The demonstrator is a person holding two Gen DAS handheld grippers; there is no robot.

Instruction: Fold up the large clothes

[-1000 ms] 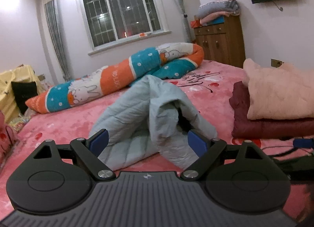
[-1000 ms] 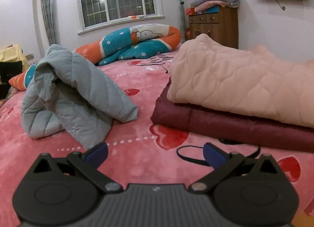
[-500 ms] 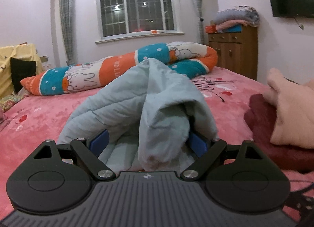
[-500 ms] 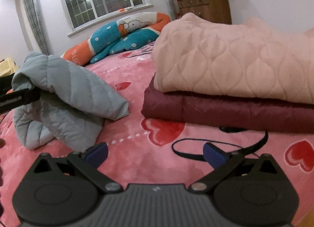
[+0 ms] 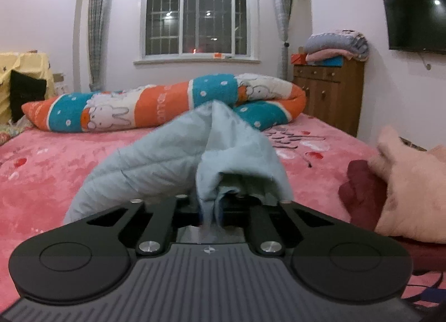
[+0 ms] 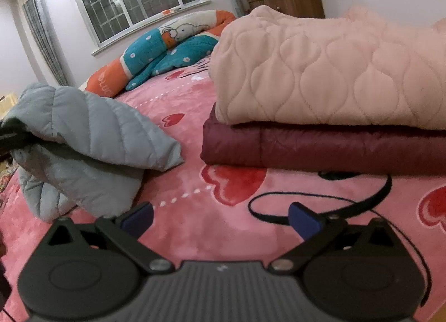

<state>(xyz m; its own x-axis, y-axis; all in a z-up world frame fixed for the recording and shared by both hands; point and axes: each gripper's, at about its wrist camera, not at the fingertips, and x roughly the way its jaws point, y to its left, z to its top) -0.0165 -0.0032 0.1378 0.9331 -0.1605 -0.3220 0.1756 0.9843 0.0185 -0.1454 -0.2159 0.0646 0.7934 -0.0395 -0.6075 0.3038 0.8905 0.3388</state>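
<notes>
A light blue quilted jacket (image 5: 167, 160) lies crumpled on the pink bed (image 5: 41, 177). My left gripper (image 5: 211, 210) is shut on a near fold of that jacket; cloth drapes over its fingertips and hides them. In the right wrist view the same jacket (image 6: 83, 138) lies at the left, with the left gripper's dark body at its far left edge. My right gripper (image 6: 220, 219) hovers open over bare pink bedcover, to the right of the jacket, with nothing between its blue pads (image 6: 302, 221).
A folded peach quilted garment (image 6: 334, 71) rests on a folded maroon one (image 6: 320, 149) at the right. A black strap (image 6: 320, 205) loops on the bed before them. A rolled orange-and-teal blanket (image 5: 167, 104) lies at the far side, a wooden dresser (image 5: 329, 93) beyond.
My left gripper moved in to the jacket and its jaws went from wide open to shut on a fold. The right gripper drifted a little and rolled, staying open.
</notes>
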